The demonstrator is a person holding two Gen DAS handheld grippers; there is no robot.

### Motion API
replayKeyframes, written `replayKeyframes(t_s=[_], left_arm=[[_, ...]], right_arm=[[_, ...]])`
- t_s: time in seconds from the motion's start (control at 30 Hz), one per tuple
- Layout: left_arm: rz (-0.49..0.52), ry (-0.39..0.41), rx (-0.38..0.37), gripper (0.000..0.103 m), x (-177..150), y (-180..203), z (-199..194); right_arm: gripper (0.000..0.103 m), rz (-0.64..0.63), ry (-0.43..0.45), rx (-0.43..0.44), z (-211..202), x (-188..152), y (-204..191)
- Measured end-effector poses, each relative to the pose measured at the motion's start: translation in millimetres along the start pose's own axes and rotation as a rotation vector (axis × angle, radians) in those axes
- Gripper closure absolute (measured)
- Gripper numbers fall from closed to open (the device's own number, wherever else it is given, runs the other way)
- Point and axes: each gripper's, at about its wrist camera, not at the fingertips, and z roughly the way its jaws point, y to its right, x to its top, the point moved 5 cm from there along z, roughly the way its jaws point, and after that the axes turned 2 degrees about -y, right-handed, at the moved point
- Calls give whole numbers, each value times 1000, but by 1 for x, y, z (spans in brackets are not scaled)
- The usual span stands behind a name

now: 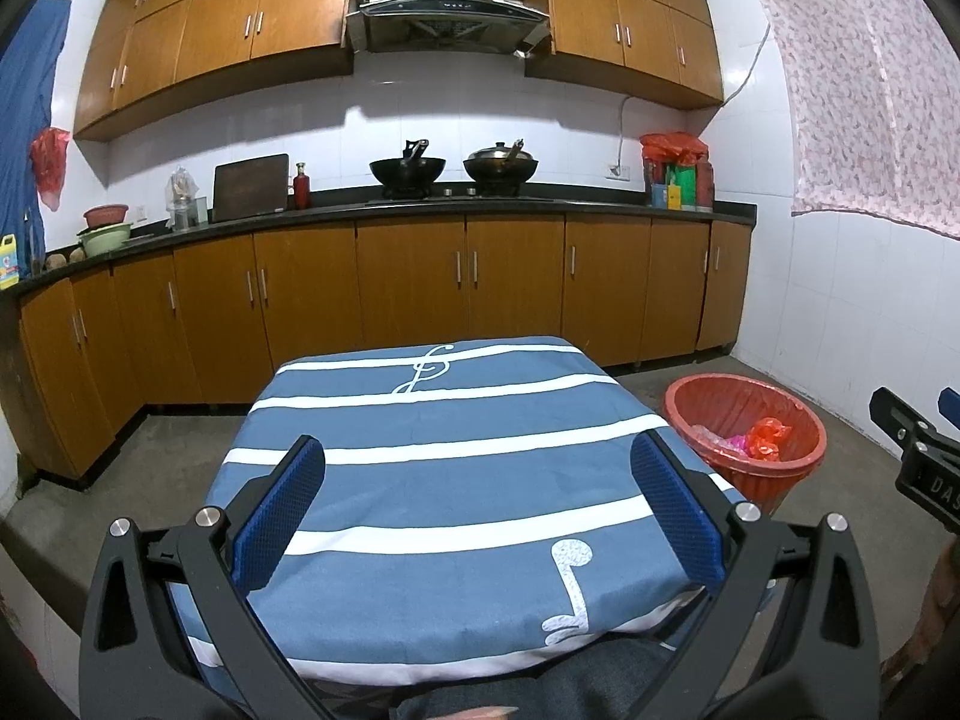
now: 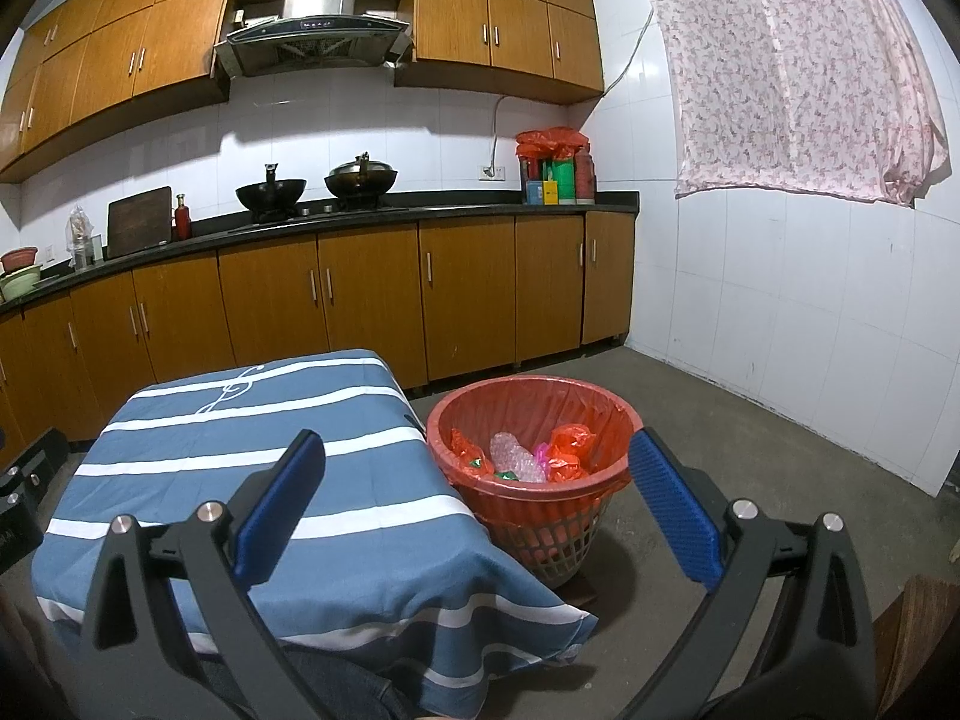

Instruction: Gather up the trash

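Two hand-held grippers, both mine, both spread wide with nothing between their blue pads. My left hand-held gripper [image 1: 477,501] hangs over the near half of the surface [image 1: 420,420], a small table under a blue cloth with white stripes; a white music note is printed near the near right corner and a treble clef near the far edge. The cloth's top is bare. My right hand-held gripper [image 2: 477,501] is held off the surface's right edge, its left finger over the cloth, its right finger over the concrete floor [image 2: 750,468], and the trash basket [image 2: 534,414] showing in the gap between them.

That basket stands on the floor just beside the right edge of the surface, lined with a red bag. The trash is inside it: a crumpled clear plastic bottle [image 2: 513,456], red plastic bags [image 2: 567,441], and bits of pink and green wrapper I cannot make out further.

Beyond the far edge runs a dark kitchen counter [image 1: 540,207] on wooden cabinets, carrying two woks [image 1: 408,171] on the stove, and a floral curtain [image 2: 804,72] hangs on the right wall.
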Motion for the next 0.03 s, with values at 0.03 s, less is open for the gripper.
replayKeyframes(t_s=[0.03], left_arm=[[0,0,1,2,0,0,0]], right_arm=[[4,0,-1,0,0,-1,1]])
